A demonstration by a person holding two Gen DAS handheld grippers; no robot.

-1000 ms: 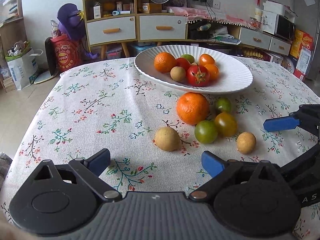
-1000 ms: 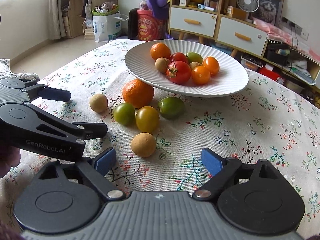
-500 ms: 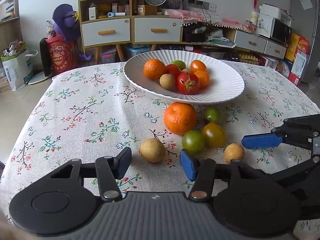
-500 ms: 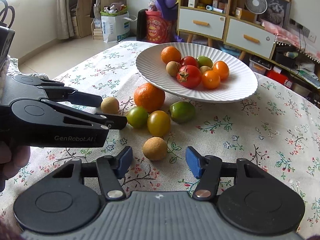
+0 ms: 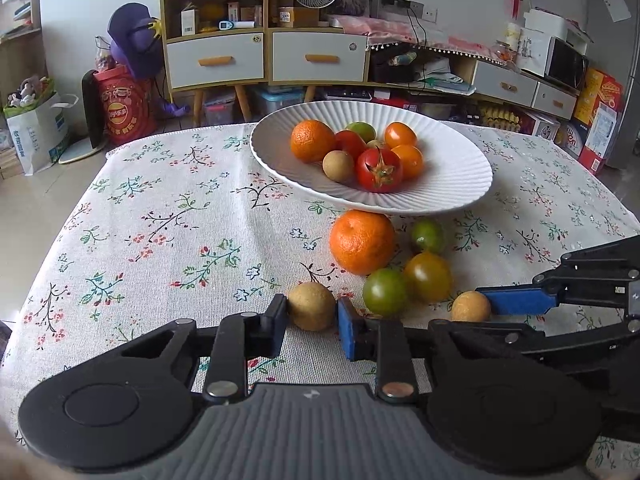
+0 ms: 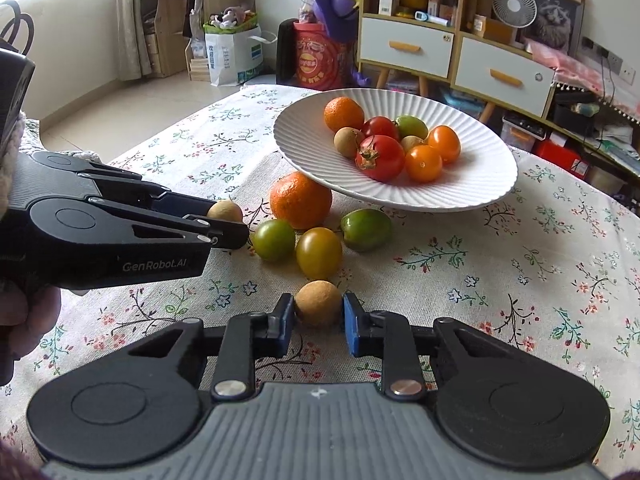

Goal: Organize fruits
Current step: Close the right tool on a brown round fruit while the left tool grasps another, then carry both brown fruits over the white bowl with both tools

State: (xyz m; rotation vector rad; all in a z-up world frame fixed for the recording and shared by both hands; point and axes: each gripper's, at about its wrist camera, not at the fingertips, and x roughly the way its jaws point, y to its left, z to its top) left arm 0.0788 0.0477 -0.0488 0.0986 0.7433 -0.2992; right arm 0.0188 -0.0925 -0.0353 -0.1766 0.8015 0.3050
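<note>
Since a second ago, both sets of jaws closed from wide open onto fruit. Left gripper (image 5: 312, 314) now clamped on a longan (image 5: 311, 306), pads pressing both sides. Right gripper (image 6: 319, 312) likewise clamped on a second longan (image 6: 319, 303). Both fruits on the cloth (image 5: 160, 240), at 6 o'clock from the plate (image 5: 452, 184). Orange (image 5: 362, 241) at 12 from the left's longan, touching the plate's rim.

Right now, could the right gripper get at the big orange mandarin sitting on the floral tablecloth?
Probably not yet. The right gripper is shut on a small tan round fruit, and the yellow-orange tomato and green tomato lie between it and the big orange mandarin.
</note>
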